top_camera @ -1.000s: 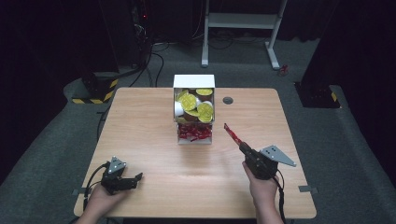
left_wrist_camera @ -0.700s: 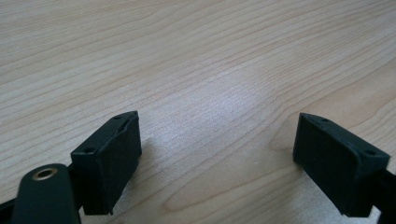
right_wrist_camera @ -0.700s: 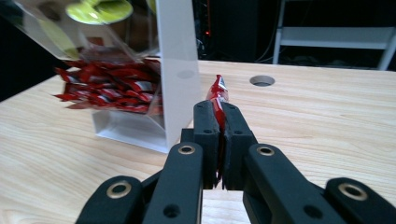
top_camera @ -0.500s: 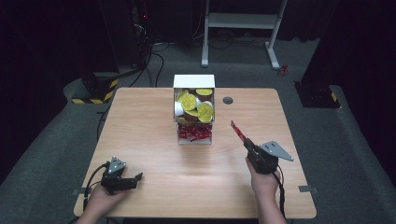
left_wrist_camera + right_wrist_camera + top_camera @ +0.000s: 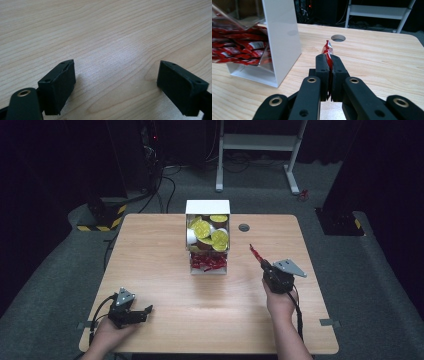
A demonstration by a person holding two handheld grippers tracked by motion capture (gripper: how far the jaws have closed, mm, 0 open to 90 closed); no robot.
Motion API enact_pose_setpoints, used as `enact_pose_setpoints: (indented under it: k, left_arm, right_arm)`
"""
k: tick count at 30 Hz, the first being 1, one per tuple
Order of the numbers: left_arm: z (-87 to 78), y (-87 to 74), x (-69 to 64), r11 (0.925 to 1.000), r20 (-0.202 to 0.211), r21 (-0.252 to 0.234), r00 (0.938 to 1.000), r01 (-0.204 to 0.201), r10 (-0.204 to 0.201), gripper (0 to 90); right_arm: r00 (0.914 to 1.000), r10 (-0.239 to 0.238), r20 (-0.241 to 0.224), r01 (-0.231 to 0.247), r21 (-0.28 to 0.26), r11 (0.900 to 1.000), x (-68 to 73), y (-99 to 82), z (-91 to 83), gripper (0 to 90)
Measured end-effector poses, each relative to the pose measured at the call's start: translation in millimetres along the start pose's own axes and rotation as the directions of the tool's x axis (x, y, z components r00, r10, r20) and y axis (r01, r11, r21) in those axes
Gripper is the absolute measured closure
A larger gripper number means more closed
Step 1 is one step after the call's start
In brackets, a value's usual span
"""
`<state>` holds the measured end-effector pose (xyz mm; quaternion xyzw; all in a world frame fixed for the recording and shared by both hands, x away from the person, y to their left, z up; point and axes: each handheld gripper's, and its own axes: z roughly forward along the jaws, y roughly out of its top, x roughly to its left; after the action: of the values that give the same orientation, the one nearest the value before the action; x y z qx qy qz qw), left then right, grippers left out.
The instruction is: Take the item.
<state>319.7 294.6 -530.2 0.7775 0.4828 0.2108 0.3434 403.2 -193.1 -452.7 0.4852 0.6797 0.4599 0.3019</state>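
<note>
Between the right gripper's [image 5: 329, 62] closed jaws sits a thin red sachet [image 5: 327, 50], pinched flat, its upper end sticking out past the tips and pointing up and away over the table [image 5: 374, 57]. From the high view the same sachet [image 5: 255, 252] juts from that gripper [image 5: 261, 261] toward the far side, just right of the white dispenser [image 5: 207, 206]; whether its tip clears the wood cannot be told. The part of the sachet inside the jaws is hidden.

More red sachets [image 5: 239, 50] lie heaped in the dispenser's lower tray [image 5: 265, 60], behind a clear flap, cut off at the left edge of the right gripper view. Yellow-lidded cups [image 5: 210, 232] fill the upper bin; their print is too small to read. A round hole [image 5: 244, 227] in the tabletop lies right of the dispenser.

The left gripper [image 5: 117, 82] rests low on the wood near the front left corner, jaws wide apart with nothing between them, well apart from everything else.
</note>
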Motion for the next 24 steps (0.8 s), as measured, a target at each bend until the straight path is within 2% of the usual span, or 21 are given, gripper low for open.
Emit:
enact_pose_setpoints:
  k: [19, 24]
  left_arm:
    - [0.0, 0.0, 0.0, 1.0000, 0.000, 0.000, 1.0000, 0.000, 0.000, 15.6]
    - [-0.1, 0.0, 0.1, 1.0000, 0.001, 0.000, 1.0000, 0.000, 0.000, 15.6]
  right_arm:
    - [0.9969, -0.019, 0.076, 0.012, 0.085, 0.9963, -12.2, 14.1, 48.6, 87.5]
    - [0.9954, 0.000, 0.096, -0.010, 0.111, 0.9938, -17.5, 16.2, 61.5, 87.5]
